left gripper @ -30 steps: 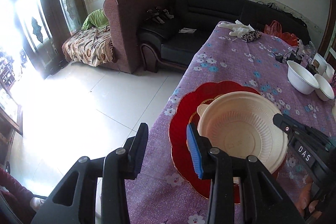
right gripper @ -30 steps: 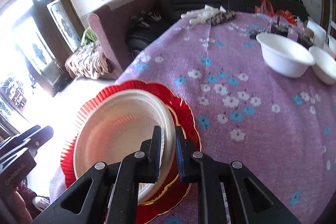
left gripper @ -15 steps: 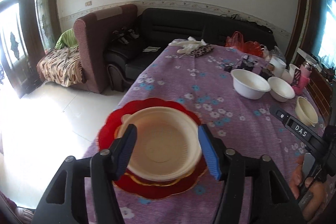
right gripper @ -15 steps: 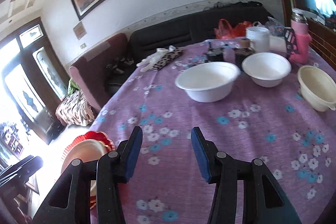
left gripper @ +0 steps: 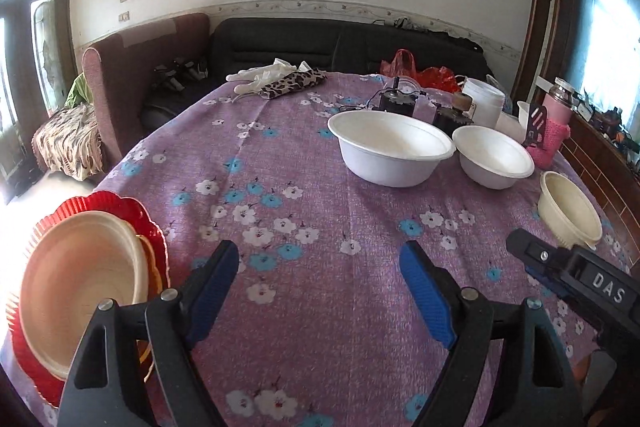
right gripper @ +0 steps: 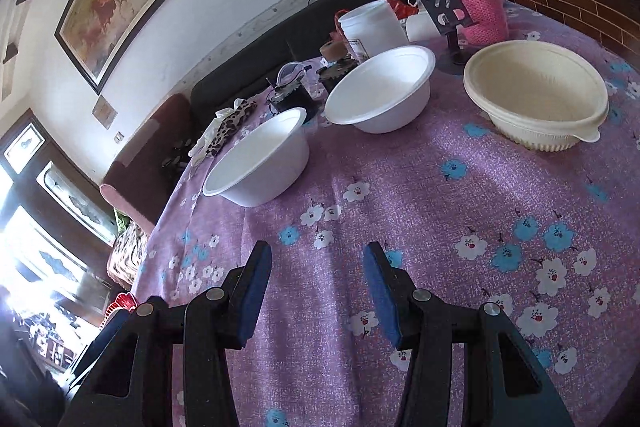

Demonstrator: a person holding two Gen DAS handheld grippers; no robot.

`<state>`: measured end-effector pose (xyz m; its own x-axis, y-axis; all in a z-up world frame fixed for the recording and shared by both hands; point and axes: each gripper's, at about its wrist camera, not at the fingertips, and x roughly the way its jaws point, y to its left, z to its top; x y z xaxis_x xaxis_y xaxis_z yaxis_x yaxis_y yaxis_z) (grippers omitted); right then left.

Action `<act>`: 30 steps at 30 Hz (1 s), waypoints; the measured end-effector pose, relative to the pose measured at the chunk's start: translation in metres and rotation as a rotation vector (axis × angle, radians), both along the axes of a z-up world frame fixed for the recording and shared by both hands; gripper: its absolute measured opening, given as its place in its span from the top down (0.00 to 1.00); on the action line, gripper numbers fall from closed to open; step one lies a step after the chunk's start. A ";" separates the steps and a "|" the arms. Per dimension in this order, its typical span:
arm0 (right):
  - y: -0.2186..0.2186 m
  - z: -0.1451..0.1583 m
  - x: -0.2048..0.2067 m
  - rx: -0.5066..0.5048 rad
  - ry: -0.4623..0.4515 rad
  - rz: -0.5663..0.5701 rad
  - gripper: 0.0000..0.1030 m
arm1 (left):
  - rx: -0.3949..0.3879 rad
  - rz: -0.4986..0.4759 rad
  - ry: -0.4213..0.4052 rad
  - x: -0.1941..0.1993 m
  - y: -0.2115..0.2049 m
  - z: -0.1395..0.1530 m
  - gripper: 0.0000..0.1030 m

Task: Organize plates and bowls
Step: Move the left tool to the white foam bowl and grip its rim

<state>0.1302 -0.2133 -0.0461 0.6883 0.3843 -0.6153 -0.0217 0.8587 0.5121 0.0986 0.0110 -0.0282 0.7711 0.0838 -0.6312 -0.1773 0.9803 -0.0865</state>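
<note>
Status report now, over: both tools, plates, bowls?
Left tool opening, empty; right tool open, empty. Plates stacked at table edge. Three bowls loose ahead, path clear.

Daylight pours in from the door glass (left gripper: 24,39) at the left and a window (left gripper: 612,27) at the right, both blown out to white glare. The bench cloth (left gripper: 320,227) is evenly lit, with soft shadows under the bowls (right gripper: 380,95). Fisheye bending curves the walls, corners vignette to black, and focus stays mostly sharp.

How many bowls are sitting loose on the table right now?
3: a large white bowl mid-table, a smaller white bowl beside it, and a cream bowl nearest the table's right edge. Clutter behind may hide more.
</note>
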 end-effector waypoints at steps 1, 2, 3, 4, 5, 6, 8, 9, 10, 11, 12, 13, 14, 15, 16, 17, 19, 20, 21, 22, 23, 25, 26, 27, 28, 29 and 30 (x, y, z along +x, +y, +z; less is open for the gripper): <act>-0.002 -0.001 0.001 0.013 0.007 0.000 0.49 | -0.007 0.008 -0.010 0.004 0.000 0.000 0.20; 0.000 -0.001 0.001 0.015 0.007 0.000 0.49 | -0.014 0.013 -0.019 0.007 -0.001 -0.001 0.20; 0.000 0.000 0.001 0.014 0.004 -0.003 0.49 | -0.017 0.017 -0.030 0.010 0.000 -0.003 0.20; -0.001 0.000 -0.001 0.013 0.000 -0.008 0.49 | -0.013 0.025 -0.050 0.012 0.000 -0.003 0.20; -0.002 0.001 -0.002 0.018 -0.003 -0.013 0.49 | -0.007 0.033 -0.071 0.012 0.001 -0.004 0.20; -0.003 0.001 -0.001 0.025 -0.003 -0.016 0.49 | -0.004 0.036 -0.086 0.011 0.002 -0.005 0.20; -0.005 -0.002 0.001 0.039 0.010 -0.022 0.49 | 0.000 0.028 -0.096 0.012 0.004 -0.009 0.20; -0.004 -0.003 0.002 0.043 0.021 -0.021 0.49 | -0.001 0.021 -0.084 0.013 0.005 -0.011 0.20; -0.003 -0.005 0.005 0.047 0.036 -0.020 0.49 | -0.009 0.012 -0.065 0.015 0.006 -0.013 0.20; -0.001 -0.007 0.008 0.049 0.051 -0.018 0.49 | -0.021 -0.002 -0.057 0.015 0.007 -0.015 0.20; 0.001 -0.007 0.011 0.048 0.061 -0.016 0.49 | -0.026 -0.015 -0.049 0.016 0.007 -0.015 0.20; 0.004 -0.005 0.015 0.043 0.069 -0.013 0.49 | -0.024 -0.020 -0.047 0.015 0.006 -0.015 0.21; 0.007 -0.001 0.020 0.038 0.067 -0.011 0.49 | -0.027 -0.024 -0.052 0.014 0.007 -0.014 0.20; 0.010 0.005 0.025 0.031 0.060 -0.010 0.49 | -0.035 -0.032 -0.058 0.012 0.009 -0.012 0.20; 0.013 0.012 0.032 0.019 0.054 -0.010 0.49 | -0.038 -0.031 -0.062 0.011 0.010 -0.011 0.20; 0.017 0.017 0.041 0.000 0.060 -0.010 0.49 | -0.040 -0.019 -0.067 0.010 0.012 -0.010 0.20; 0.026 0.025 0.064 -0.003 0.080 -0.002 0.49 | -0.052 0.002 -0.062 0.010 0.017 -0.009 0.20; 0.030 0.027 0.078 0.008 0.101 0.003 0.49 | -0.061 0.009 -0.053 0.011 0.019 -0.009 0.20; 0.034 0.027 0.088 0.011 0.121 0.006 0.49 | -0.072 0.015 -0.043 0.012 0.022 -0.010 0.20; 0.039 0.025 0.102 0.014 0.156 0.013 0.49 | -0.083 0.021 -0.034 0.013 0.024 -0.012 0.20; 0.043 0.022 0.115 0.013 0.189 0.017 0.49 | -0.091 0.027 -0.028 0.013 0.026 -0.012 0.20; 0.051 0.013 0.141 0.000 0.275 0.014 0.49 | -0.094 0.035 -0.021 0.014 0.028 -0.013 0.20; 0.052 0.010 0.148 -0.003 0.296 0.008 0.49 | -0.097 0.033 -0.019 0.014 0.028 -0.014 0.20; 0.053 0.007 0.155 -0.007 0.315 0.000 0.49 | -0.105 0.033 -0.019 0.015 0.030 -0.013 0.20; 0.054 0.005 0.161 -0.016 0.327 -0.009 0.49 | -0.113 0.043 -0.025 0.016 0.032 -0.013 0.20; 0.056 0.003 0.166 -0.028 0.337 -0.014 0.49 | -0.125 0.059 -0.030 0.017 0.035 -0.013 0.20; 0.057 0.001 0.171 -0.028 0.347 -0.016 0.49 | -0.152 0.069 -0.019 0.020 0.040 -0.014 0.20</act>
